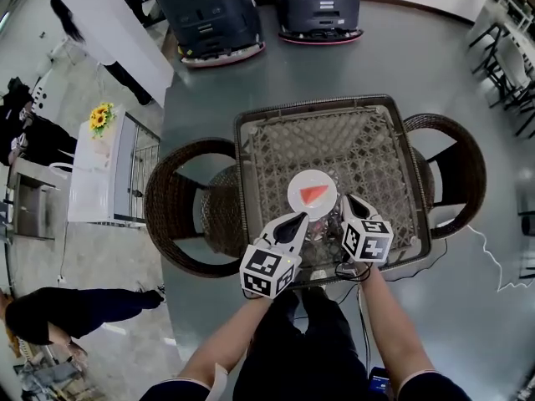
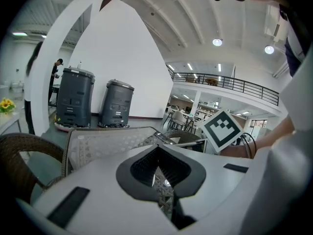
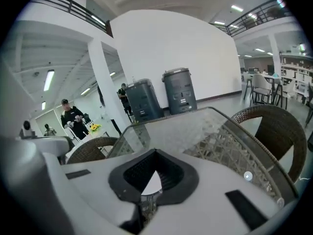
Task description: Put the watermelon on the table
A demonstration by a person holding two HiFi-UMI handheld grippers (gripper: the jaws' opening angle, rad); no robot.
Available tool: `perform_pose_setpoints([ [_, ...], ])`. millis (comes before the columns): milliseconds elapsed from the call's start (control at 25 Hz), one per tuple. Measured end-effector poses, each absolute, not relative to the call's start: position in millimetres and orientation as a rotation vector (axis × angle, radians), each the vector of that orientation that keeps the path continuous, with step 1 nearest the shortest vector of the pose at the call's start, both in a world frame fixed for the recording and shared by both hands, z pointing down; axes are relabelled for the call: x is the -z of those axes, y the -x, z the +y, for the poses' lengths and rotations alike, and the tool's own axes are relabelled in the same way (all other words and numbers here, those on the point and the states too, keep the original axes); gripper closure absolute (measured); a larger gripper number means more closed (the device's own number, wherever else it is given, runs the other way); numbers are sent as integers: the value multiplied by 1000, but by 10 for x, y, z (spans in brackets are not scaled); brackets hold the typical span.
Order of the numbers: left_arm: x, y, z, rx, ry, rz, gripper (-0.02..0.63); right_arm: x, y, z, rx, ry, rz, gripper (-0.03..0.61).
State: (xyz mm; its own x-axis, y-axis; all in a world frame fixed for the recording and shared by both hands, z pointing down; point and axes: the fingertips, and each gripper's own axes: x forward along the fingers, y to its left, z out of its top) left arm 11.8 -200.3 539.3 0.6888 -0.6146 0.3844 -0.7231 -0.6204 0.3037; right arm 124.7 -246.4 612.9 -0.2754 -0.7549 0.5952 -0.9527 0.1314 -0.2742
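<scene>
A red wedge of watermelon (image 1: 315, 194) lies on a small white plate (image 1: 298, 185) on the glass-topped wicker table (image 1: 276, 136), near its front edge. My left gripper (image 1: 298, 220) hovers just in front of the plate, to its left, jaws shut and empty. My right gripper (image 1: 346, 200) hangs beside the plate's right rim, also shut with nothing in it. In the left gripper view the left gripper (image 2: 155, 168) shows its pads together over the tabletop. The right gripper view shows the right gripper (image 3: 152, 175) the same way. The watermelon is out of sight in both gripper views.
Round wicker chairs stand at the table's left (image 1: 180, 211) and right (image 1: 458, 161). Two dark wheeled machines (image 1: 209, 15) (image 1: 319, 2) stand beyond the table. A white counter with sunflowers (image 1: 102, 117) is at the left, with people near it.
</scene>
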Motion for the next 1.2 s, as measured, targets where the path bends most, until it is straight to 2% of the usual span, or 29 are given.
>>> perform_pose_setpoints([
  [640, -4773, -176, -1664, -275, -2554, -1011, 609, -4656, -1051, -1922, -759, -1648, -2491, 575],
  [1200, -4177, -295, -1406, -174, -2636, -962, 609, -3854, -920, -1567, -575, -1706, -2672, 575],
])
